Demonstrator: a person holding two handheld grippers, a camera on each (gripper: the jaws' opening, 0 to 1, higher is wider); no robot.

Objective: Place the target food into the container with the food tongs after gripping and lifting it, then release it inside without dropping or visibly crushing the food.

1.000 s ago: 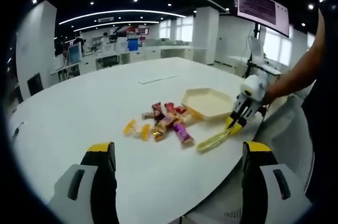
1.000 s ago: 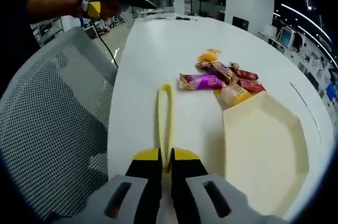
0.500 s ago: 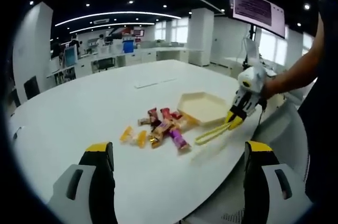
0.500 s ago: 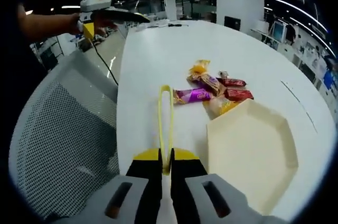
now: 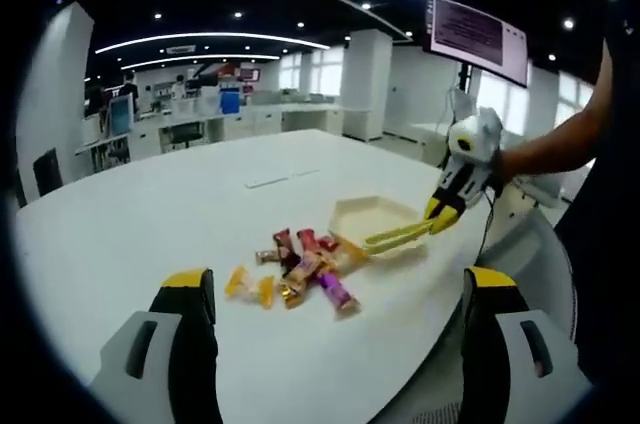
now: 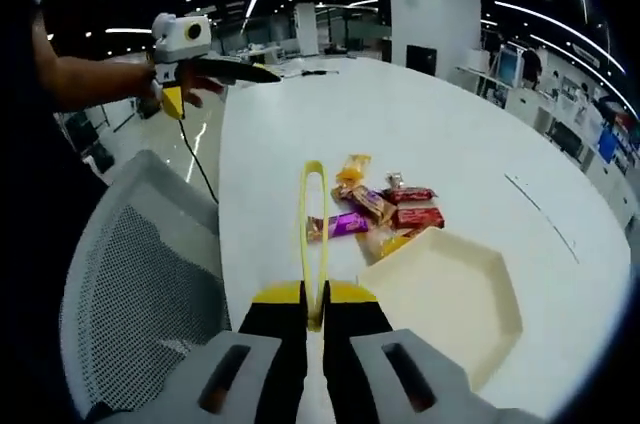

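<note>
In the left gripper view, your left gripper point(image 5: 332, 344) has its jaws wide apart and empty above the white worktop point(image 5: 130, 234). Beyond it the wrapped snacks point(image 5: 300, 266) lie heaped just beside the cream hexagonal container point(image 5: 372, 216), and your right gripper point(image 5: 446, 208) holds the yellow food tongs point(image 5: 398, 236) over the container's near edge.

In the right gripper view, your right gripper point(image 6: 313, 308) is clamped on the food tongs point(image 6: 313, 236), whose tips point toward the snacks point(image 6: 376, 208). The container point(image 6: 455, 301) lies to the right, a mesh chair point(image 6: 140, 304) to the left.
</note>
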